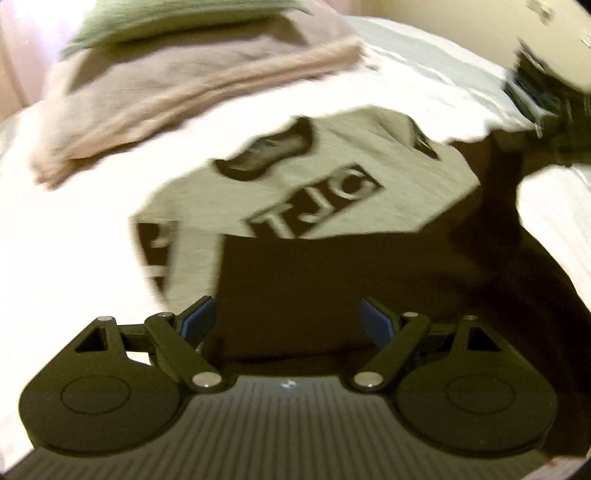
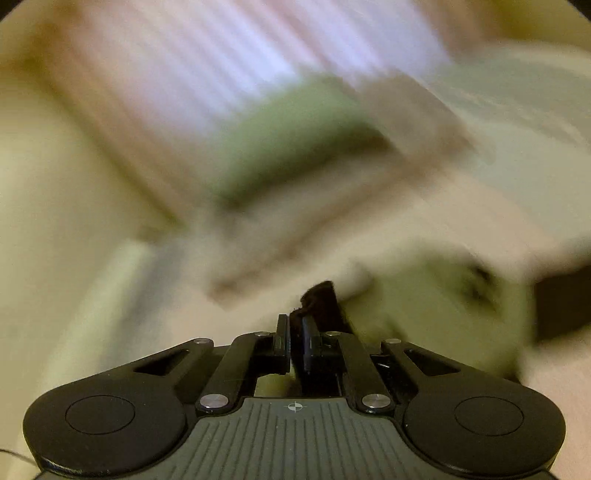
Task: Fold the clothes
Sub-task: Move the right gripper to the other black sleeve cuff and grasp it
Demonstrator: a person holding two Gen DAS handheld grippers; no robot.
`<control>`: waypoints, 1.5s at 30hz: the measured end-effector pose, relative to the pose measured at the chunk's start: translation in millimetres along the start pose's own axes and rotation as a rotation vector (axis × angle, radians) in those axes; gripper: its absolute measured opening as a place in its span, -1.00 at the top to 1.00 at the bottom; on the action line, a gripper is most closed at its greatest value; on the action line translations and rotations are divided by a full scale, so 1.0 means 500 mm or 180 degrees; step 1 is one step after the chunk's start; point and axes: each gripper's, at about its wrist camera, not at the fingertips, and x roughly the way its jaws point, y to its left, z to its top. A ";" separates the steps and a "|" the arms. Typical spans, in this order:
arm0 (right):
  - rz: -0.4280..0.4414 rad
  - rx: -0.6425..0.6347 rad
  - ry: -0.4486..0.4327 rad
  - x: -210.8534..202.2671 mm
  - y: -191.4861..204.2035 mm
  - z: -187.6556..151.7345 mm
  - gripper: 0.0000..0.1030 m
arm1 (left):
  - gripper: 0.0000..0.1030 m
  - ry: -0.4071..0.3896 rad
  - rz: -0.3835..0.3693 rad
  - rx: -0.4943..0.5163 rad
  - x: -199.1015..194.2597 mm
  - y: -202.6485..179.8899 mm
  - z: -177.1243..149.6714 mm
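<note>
Looking down the left gripper (image 1: pixel 288 321), its jaws stand wide apart with the blue pads (image 1: pixel 197 317) clear of everything, nothing between them. Right under it is a dark, nearly black stretch of cloth (image 1: pixel 295 291), and just past that lies the grey shirt (image 1: pixel 332 173) on the white bed sheet (image 1: pixel 74 221), collar pointing away, with a black block on the chest reading "TJC". Further back there's a folded tan garment (image 1: pixel 166 96) with a folded green one (image 1: pixel 166 22) sitting on top of it.

Over on the right gripper (image 2: pixel 295 339), the jaws are pinched together on a bit of black fabric (image 2: pixel 321 299) that pokes out past the fingertips. That view is super blurry, but you can still make out the grey shirt just beyond on the right, and the tan and green pile further off.
</note>
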 end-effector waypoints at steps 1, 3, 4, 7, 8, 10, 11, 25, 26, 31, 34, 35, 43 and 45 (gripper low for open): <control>0.0028 -0.0195 -0.0166 -0.025 0.011 0.019 0.95 | -0.59 -0.0037 0.0045 -0.0044 -0.014 0.014 0.002; -0.0195 -0.0280 -0.0278 -0.059 -0.022 0.016 0.95 | -0.59 -0.0145 0.0143 -0.0093 -0.040 0.034 0.007; -0.0391 -0.0147 -0.0211 -0.063 -0.070 -0.004 0.95 | -0.59 -0.0176 0.0181 -0.0106 -0.048 0.039 0.010; -0.0920 0.0426 0.0070 -0.053 -0.228 -0.088 0.95 | -0.59 -0.0259 0.0202 -0.0156 -0.055 0.043 0.015; -0.1056 0.0494 0.0144 -0.051 -0.260 -0.112 0.95 | -0.59 -0.0270 0.0186 -0.0140 -0.052 0.038 0.016; -0.1218 0.0645 0.0218 -0.055 -0.308 -0.150 0.95 | -0.59 -0.0248 0.0134 -0.0074 -0.037 0.021 0.014; -0.1273 0.0681 0.0230 -0.061 -0.319 -0.161 0.95 | -0.59 -0.0218 0.0094 -0.0037 -0.027 0.011 0.012; -0.1224 0.0379 0.0082 -0.046 -0.244 -0.123 0.95 | -0.59 -0.0057 -0.0163 0.0148 0.041 -0.059 0.014; -0.1109 0.0311 0.0068 -0.033 -0.225 -0.121 0.94 | -0.59 -0.0066 -0.0167 0.0139 0.038 -0.058 0.014; -0.0548 -0.0235 0.0542 0.099 -0.138 -0.171 0.86 | -0.59 -0.0054 -0.0131 0.0033 0.018 -0.039 -0.004; -0.0656 -0.0148 0.0737 0.129 -0.140 -0.198 0.62 | -0.59 -0.0021 -0.0092 -0.0031 0.008 -0.020 -0.019; -0.0622 -0.0116 0.0732 0.125 -0.142 -0.202 0.58 | -0.59 -0.0019 -0.0082 -0.0044 0.004 -0.014 -0.023; -0.0786 0.0399 0.0782 0.088 -0.214 -0.220 0.46 | -0.59 -0.0100 -0.0075 -0.0161 -0.013 0.014 -0.033; -0.0798 0.0614 0.0812 0.088 -0.240 -0.225 0.46 | -0.59 -0.0116 -0.0104 -0.0173 -0.012 0.012 -0.032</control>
